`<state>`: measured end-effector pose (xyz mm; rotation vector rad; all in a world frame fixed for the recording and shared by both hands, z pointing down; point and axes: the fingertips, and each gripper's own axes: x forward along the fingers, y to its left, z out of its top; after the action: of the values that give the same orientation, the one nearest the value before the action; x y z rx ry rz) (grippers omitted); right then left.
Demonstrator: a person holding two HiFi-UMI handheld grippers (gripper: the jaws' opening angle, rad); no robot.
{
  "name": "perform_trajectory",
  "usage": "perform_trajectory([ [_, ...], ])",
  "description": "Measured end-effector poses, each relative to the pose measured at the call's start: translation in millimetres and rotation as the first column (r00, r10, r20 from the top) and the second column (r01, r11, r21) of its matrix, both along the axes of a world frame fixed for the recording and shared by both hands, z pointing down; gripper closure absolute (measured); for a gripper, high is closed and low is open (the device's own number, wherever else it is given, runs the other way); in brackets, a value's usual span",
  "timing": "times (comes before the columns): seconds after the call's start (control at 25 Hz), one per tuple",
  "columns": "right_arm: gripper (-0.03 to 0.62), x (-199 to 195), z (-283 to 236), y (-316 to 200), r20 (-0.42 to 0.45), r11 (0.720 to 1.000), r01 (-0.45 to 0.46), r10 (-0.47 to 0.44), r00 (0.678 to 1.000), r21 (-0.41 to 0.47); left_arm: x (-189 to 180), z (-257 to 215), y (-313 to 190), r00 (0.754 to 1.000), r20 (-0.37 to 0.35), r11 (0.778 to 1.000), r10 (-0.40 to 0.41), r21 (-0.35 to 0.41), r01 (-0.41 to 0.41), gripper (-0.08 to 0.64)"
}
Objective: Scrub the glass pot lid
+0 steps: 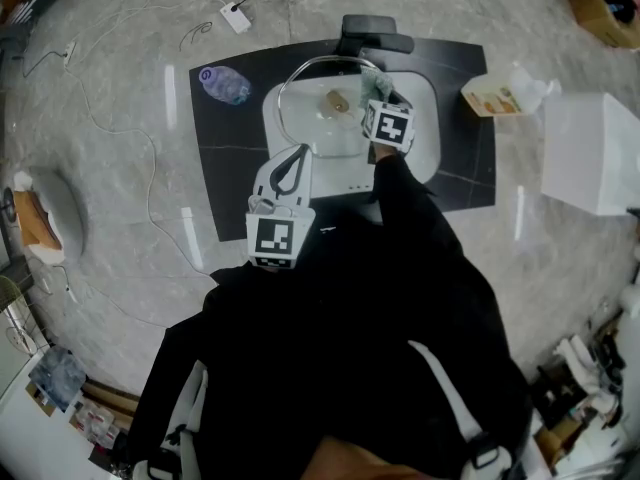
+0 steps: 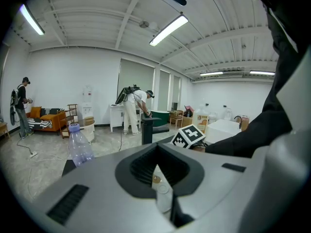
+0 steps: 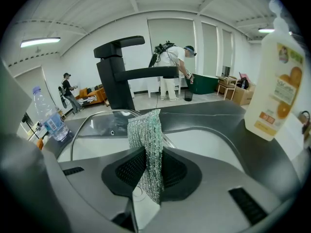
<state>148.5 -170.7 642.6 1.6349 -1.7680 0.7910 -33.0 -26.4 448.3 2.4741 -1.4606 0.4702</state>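
Note:
The glass pot lid (image 1: 322, 120), steel-rimmed with a tan knob (image 1: 337, 102), stands tilted over the white sink (image 1: 425, 143). My left gripper (image 1: 297, 158) reaches its near left rim and is shut on it. In the left gripper view (image 2: 164, 200) only a narrow slice of the lid (image 2: 156, 180) shows between the closed jaws. My right gripper (image 1: 376, 92) is shut on a silvery green mesh scrub cloth (image 3: 146, 140), which hangs against the lid's right side. The lid (image 3: 97, 123) rises just behind the cloth in the right gripper view (image 3: 146, 181).
A black faucet (image 1: 375, 33) stands behind the sink on a black mat (image 1: 220, 168). A plastic water bottle (image 1: 225, 84) lies on the mat's left. A dish soap bottle (image 1: 495, 93) and a white box (image 1: 590, 153) sit to the right. Cables cross the marble top at far left.

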Motion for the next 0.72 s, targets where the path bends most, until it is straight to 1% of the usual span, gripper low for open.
perform_trajectory([
  [0.16, 0.522, 8, 1, 2, -0.008, 1.0, -0.009, 0.009, 1.0, 0.0, 1, -5, -2, 1.0, -0.005, 1.0, 0.003, 0.023, -0.003, 0.557],
  [0.44, 0.522, 24, 1, 12, -0.042, 0.999, -0.034, 0.033, 0.999, -0.021, 1, -5, 1, 1.0, -0.001, 1.0, 0.011, 0.017, -0.011, 0.557],
  [0.56, 0.522, 27, 0, 16, -0.038, 0.999, -0.04, 0.039, 0.999, -0.024, 2, -6, 2, 1.0, -0.003, 0.999, 0.019, 0.025, -0.019, 0.557],
  [0.72, 0.522, 32, 1, 23, -0.016, 0.998, -0.058, 0.058, 0.998, -0.037, 3, -7, 4, 1.0, -0.011, 1.0, 0.021, 0.018, -0.021, 0.557],
])
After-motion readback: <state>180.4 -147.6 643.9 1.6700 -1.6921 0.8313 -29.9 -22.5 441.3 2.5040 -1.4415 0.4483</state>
